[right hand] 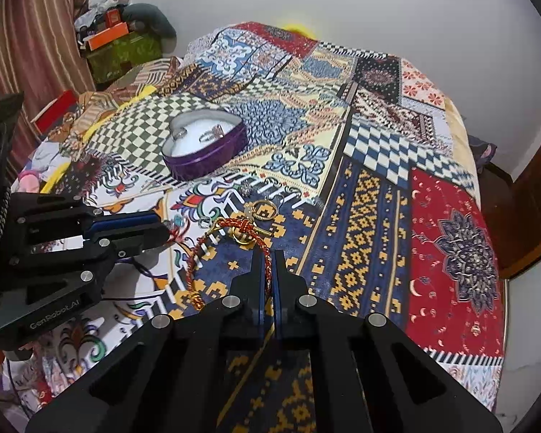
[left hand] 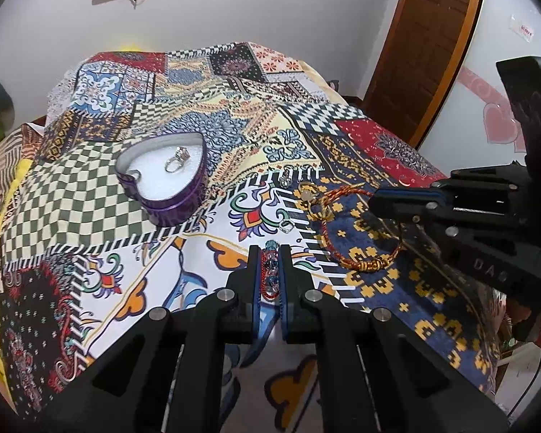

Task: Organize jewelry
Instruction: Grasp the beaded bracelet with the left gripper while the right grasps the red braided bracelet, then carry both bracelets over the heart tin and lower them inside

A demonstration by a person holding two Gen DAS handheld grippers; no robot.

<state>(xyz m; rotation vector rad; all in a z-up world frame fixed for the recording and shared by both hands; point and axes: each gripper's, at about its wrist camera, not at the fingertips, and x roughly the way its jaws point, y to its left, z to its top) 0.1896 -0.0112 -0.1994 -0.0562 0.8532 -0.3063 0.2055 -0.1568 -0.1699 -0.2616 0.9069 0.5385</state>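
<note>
Two pieces are gripped at once. The left gripper (left hand: 269, 252) has its fingers closed narrowly on a beaded bracelet (left hand: 270, 269) of red and blue-green beads, which stands on edge between the pads. The right gripper (right hand: 269, 256) has its fingers nearly together on the near arc of a red and gold cord bracelet (right hand: 212, 249); the rest of that loop lies flat on the patterned cloth (right hand: 378, 216), ahead and to the left of the right fingers.

As for progress, the purple heart-shaped box (left hand: 169, 184) sits open, well ahead and to the left of the left fingers, with a stone-set ring (left hand: 176, 158) on its white lining; the right wrist view shows a second ring (right hand: 179, 132) near the box's far wall. So at least two rings look stored.

Several pieces are left loose between the fingers and the box: a small silver ring (left hand: 286, 227) just beyond the left fingertips, a silvery piece (left hand: 285, 180) farther ahead, and gold rings (right hand: 250, 229) lying against the cord bracelet's far end. Judging by that, the sorting is under halfway, with both held bracelets not yet in the box.
</note>
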